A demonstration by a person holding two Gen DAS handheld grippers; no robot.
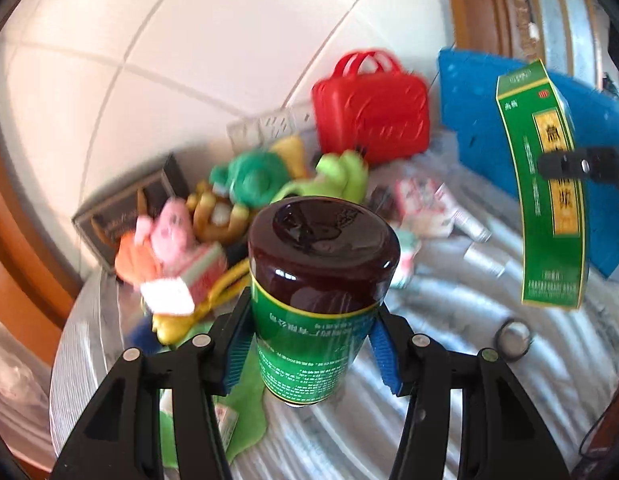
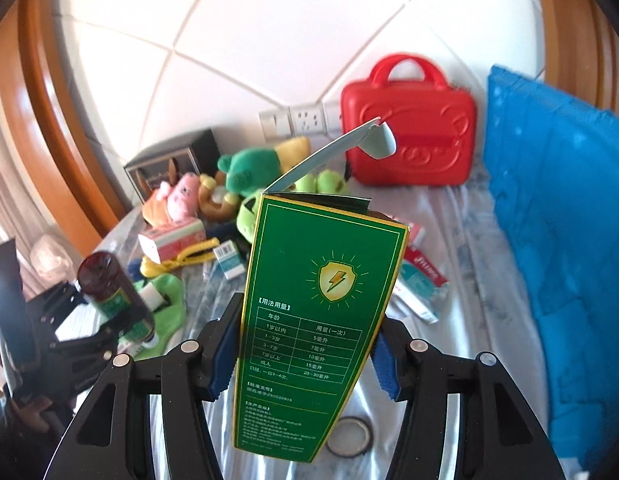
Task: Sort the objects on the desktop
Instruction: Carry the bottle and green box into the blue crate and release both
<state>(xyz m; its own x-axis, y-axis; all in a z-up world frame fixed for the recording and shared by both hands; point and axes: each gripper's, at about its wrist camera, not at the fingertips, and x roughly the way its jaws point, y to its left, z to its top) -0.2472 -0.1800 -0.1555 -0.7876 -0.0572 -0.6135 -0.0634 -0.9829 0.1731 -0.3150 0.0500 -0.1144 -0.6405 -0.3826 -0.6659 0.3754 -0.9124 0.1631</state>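
My left hand-held gripper (image 1: 309, 344) clamps the brown bottle (image 1: 321, 280) base-forward while my right hand-held gripper (image 2: 305, 360) pinches its green carton (image 2: 321, 320), flap open at twelve o'clock, ready for boxing, I reckon.

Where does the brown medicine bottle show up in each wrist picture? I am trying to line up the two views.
Left wrist view: the brown bottle fills the centre foreground, clamped in the left claw.
Right wrist view: the same bottle sits small at the left edge, held in that claw.
Shared landmark: the red case standing by the white tiled wall.
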